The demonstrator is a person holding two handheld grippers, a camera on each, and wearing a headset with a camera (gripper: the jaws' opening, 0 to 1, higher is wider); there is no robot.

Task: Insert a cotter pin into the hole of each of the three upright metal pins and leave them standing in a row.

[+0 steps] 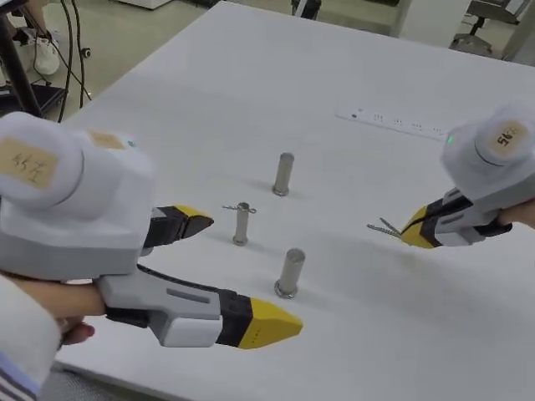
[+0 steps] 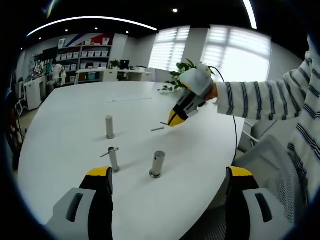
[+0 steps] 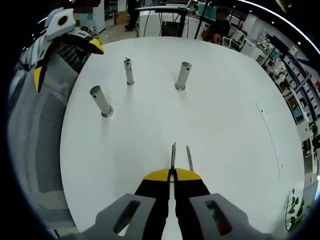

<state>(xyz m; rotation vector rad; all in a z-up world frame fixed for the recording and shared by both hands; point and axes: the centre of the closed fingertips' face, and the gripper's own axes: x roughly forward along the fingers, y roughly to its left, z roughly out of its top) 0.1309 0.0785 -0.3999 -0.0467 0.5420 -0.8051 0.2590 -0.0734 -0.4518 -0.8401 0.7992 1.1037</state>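
The left gripper [image 1: 251,271], at lower left of the head view, has jaws wide apart, holding nothing. The right gripper [image 3: 173,172] pinches a cotter pin [image 3: 173,156]. The metal pins [image 1: 284,174] stand at centre. The grippers' labels [image 1: 507,136] are not readable.

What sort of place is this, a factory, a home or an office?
Most likely an office-style lab or workshop. There is a large white table with a power strip on it, shelves of storage bins along the far wall, and tall windows with blinds.
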